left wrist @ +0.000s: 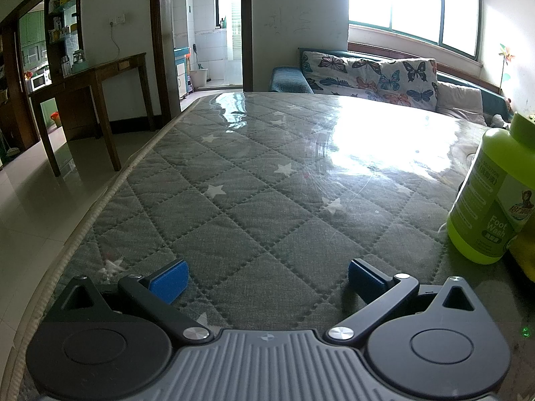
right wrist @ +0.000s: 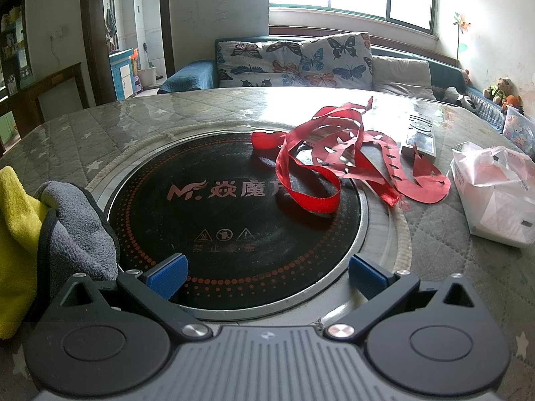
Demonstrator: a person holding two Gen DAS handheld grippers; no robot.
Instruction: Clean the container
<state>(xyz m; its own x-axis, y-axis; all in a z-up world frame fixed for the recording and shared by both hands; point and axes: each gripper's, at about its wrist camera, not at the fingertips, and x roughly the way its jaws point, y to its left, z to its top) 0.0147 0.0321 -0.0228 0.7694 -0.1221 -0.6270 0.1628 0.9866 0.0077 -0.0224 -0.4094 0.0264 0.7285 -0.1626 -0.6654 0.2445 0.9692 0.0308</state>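
Over the quilted, star-patterned table, the left gripper hovers with its jaws spread wide and empty, a green bottle marked Foot Wash standing at the right edge of its view. Farther right, the right gripper hangs with jaws equally wide and empty above the near rim of a round black cooktop set into the table. Red ribbon lies tangled across the cooktop's far right, a grey cloth and a yellow cloth bunch at its near left, and a white plastic bag sits at the right.
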